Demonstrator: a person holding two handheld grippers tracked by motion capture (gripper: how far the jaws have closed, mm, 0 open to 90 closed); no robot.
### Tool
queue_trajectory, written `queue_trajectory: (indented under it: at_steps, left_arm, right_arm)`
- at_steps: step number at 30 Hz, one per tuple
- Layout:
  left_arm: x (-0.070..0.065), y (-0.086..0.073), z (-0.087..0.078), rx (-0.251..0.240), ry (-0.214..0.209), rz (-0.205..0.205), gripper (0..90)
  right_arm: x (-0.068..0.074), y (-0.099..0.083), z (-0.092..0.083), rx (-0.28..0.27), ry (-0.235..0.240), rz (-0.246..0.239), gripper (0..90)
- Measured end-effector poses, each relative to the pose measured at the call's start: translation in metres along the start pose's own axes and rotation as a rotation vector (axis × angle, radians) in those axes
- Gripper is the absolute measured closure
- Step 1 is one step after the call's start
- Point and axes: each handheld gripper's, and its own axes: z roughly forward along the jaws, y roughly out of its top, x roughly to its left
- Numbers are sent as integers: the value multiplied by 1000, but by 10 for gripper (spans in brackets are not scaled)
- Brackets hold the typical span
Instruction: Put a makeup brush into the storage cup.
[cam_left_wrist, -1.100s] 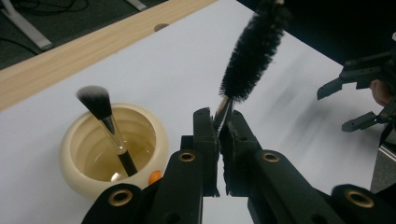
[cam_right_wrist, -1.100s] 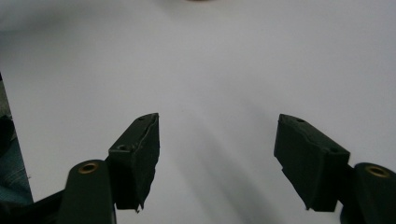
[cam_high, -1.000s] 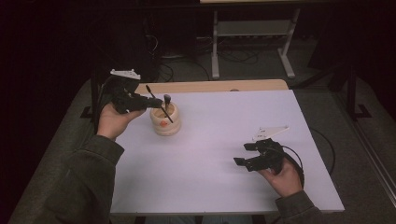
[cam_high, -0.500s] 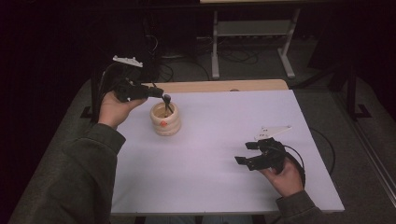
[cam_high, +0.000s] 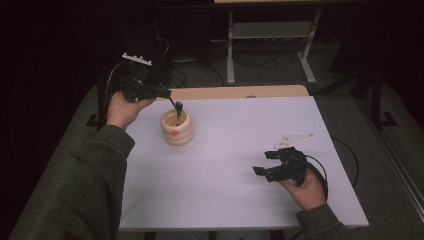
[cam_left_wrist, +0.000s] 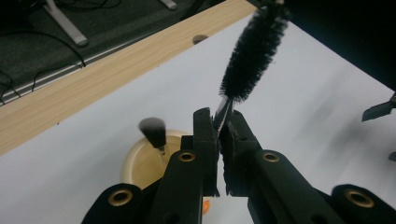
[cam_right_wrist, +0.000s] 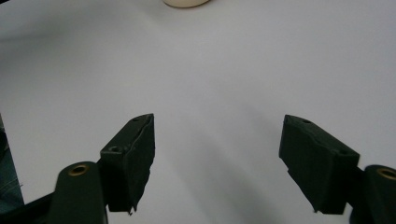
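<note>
A cream ribbed cup (cam_high: 176, 129) stands on the white table at the back left. My left gripper (cam_high: 166, 94) hovers just above and behind the cup and is shut on the thin handle of a black bristle brush (cam_left_wrist: 252, 51). The brush's bristly head points away from the jaws. A second brush with a round soft head (cam_left_wrist: 153, 130) stands inside the cup (cam_left_wrist: 135, 163). My right gripper (cam_high: 265, 163) rests low over the table at the front right. It is open, with bare table between its fingers (cam_right_wrist: 133, 154).
A strip of wooden tabletop (cam_high: 235, 92) runs along the far edge of the white surface (cam_high: 235, 145). Behind it are a metal stand (cam_high: 270, 35) and cables on the dark floor. The cup's base (cam_right_wrist: 186, 2) shows far ahead of the right gripper.
My left gripper has risen and drawn back to the left, taking the bristle brush up from the cup. The right gripper has barely moved.
</note>
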Motion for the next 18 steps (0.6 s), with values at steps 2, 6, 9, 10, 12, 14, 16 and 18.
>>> queue_trajectory:
  at_steps: [2,6,9,10,12,14,16,18]
  left_arm:
    - [3,-1,1,6,9,-4,848]
    - [8,-2,2,2,21,-22,848]
    - [12,-3,3,8,27,-35,847]
    - [14,-3,3,17,32,-27,847]
    - [16,-4,3,13,39,-41,847]
    - [18,-4,3,17,46,-43,847]
    - [20,-5,4,12,52,-52,847]
    - [22,-5,5,17,58,-53,847]
  right_arm:
    - [-1,0,0,0,1,0,257]
    - [-2,0,-1,-11,-3,-12,256]
    - [-2,0,-1,-10,-7,-11,249]
    - [-2,0,-1,-9,-7,-10,250]
    - [-2,0,-1,-9,-7,-11,249]
    - [-2,0,-1,-9,-7,-10,249]
    - [-2,0,-1,-9,-8,-11,248]
    - [-2,0,-1,-9,-9,-10,247]
